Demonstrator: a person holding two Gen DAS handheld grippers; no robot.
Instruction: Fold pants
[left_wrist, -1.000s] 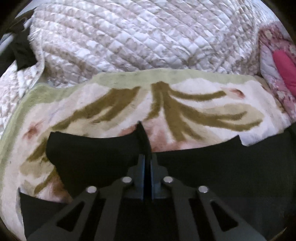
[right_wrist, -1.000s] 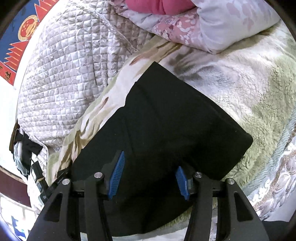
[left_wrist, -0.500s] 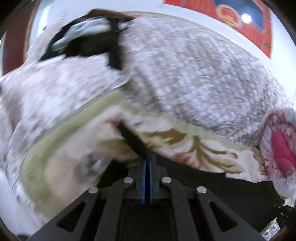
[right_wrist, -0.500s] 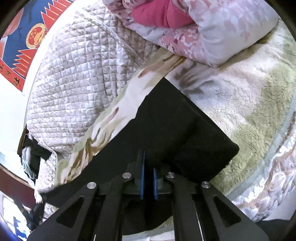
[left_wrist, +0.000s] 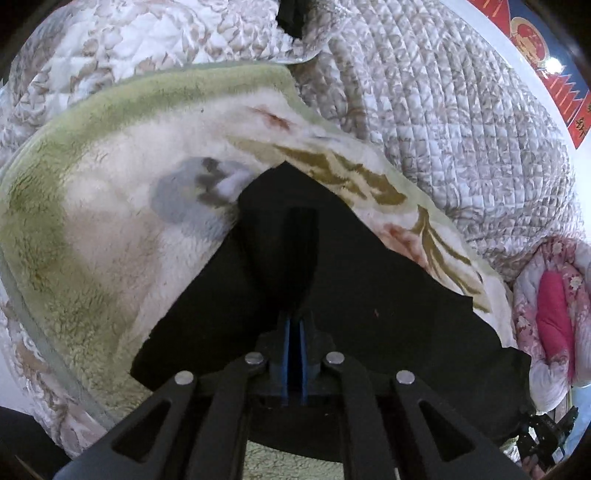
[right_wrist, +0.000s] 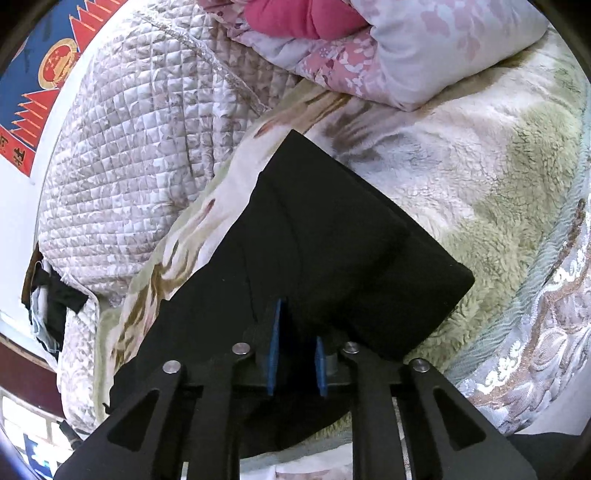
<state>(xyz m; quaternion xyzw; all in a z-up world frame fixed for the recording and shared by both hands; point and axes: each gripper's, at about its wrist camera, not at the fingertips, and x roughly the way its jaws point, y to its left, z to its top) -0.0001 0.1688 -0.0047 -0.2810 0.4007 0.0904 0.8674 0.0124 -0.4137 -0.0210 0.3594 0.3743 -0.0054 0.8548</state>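
Black fabric fills the middle of my left wrist view: the pants (left_wrist: 332, 280) lie on a fleece blanket (left_wrist: 110, 206) that is cream with a green border and brown leaf patterns. My left gripper (left_wrist: 294, 332) has its jaws pressed together, with only a thin line between the blue pads (left_wrist: 286, 354), and a raised fold of the black cloth stands up right in front of them, so I read it as pinched there. Behind the blanket I see a quilted bedspread (left_wrist: 461, 122), and at the right edge a pink floral duvet (left_wrist: 550, 306). At the top right there is a red and blue poster (left_wrist: 546, 62) on the wall.

From the right wrist view, the pants (right_wrist: 351, 251) appear as a thick folded block with a sharp corner toward the right, resting on the same fleece blanket (right_wrist: 509, 177). My right gripper (right_wrist: 297, 354) has its jaws a small way apart; black cloth lies between the pads (right_wrist: 274, 347), but I cannot tell if they truly hold it. The quilted bedspread (right_wrist: 140, 147) lies to the left, the duvet (right_wrist: 388, 48) at the top, and the poster (right_wrist: 40, 85) is in the upper left corner.
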